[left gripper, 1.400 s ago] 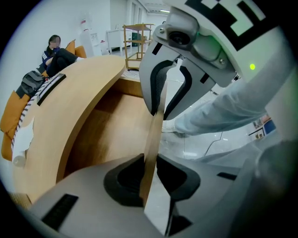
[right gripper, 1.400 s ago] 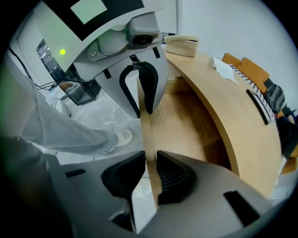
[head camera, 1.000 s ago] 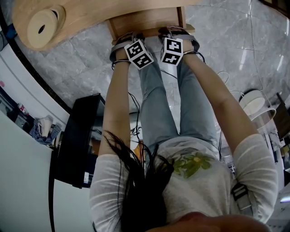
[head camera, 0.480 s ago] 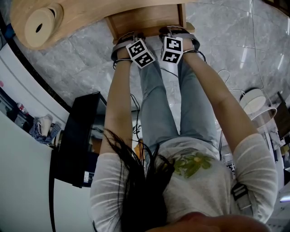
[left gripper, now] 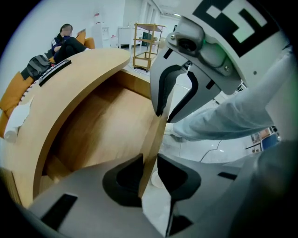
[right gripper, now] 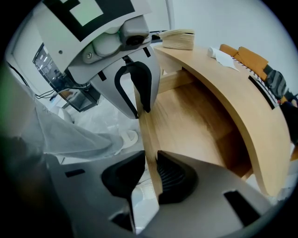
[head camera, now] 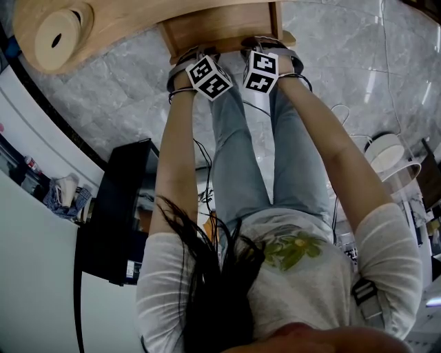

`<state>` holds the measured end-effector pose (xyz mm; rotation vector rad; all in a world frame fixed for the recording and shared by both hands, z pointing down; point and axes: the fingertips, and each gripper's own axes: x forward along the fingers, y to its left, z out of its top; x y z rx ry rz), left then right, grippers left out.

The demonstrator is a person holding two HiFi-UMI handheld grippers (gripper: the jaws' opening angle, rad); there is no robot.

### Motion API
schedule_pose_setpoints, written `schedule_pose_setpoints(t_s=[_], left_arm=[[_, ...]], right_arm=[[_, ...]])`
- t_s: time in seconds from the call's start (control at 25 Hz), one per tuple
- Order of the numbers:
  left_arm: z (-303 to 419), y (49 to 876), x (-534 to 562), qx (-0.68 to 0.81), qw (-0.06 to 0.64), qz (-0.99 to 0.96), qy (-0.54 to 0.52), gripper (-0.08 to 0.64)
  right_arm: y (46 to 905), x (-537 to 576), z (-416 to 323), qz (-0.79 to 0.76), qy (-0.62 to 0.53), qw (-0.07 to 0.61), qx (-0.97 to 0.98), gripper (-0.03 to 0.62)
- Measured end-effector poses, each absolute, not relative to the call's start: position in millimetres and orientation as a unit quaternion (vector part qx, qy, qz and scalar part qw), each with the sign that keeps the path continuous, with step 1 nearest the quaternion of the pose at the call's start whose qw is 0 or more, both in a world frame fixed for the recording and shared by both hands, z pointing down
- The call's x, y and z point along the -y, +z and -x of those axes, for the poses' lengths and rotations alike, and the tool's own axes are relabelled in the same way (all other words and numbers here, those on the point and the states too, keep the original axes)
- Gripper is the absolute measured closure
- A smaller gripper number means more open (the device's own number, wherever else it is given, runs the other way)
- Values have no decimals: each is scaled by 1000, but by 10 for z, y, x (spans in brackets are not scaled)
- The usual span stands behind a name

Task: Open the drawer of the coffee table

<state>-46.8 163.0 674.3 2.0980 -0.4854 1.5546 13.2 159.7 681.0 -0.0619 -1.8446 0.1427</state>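
Head view: seeing drawer (head camera: pixel 220 31) at 12 o'clock, pulled well out from under counter (head camera: pixel 124 21), with left tongs (head camera: pixel 198 52) and right tongs (head camera: pixel 267 45) side by side on its near edge. Versus a second ago: no real extra travel on the drawer, just both marker cubes (head camera: pixel 209 77) rolled a bit. Reads as pull basically done

Left gripper view: clamped on drawer front (left gripper: pixel 156 135) but starting to ease open, still pinching panel between pad tips (left gripper: pixel 135 172). Drawer floor (left gripper: pixel 107 125) at 9 o'clock, right tongs on same panel at 12

Right gripper view: clamped on same panel, ribbed pad (right gripper: pixel 172 174) flat against inner face, no let-go showing

Looks like release stage, task near complete
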Motion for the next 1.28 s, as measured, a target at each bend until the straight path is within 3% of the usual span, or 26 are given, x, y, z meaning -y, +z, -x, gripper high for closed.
schedule_pose_setpoints(t_s=[0.08, 0.16, 0.68, 1.28], left_arm=[[476, 6686, -1583, 193, 253, -769, 554, 479], [489, 6613, -1519, 213, 263, -771, 540, 485], [578, 5852, -1238, 344, 309, -771, 437, 543], [537, 4988, -1301, 378, 302, -788, 381, 545]], right_arm=[[6785, -1556, -129, 14, 66, 599, 798, 513], [6709, -1468, -117, -16, 84, 585, 807, 584], [5794, -1311, -19, -150, 265, 485, 820, 584], [4989, -1312, -15, -181, 273, 467, 822, 586]])
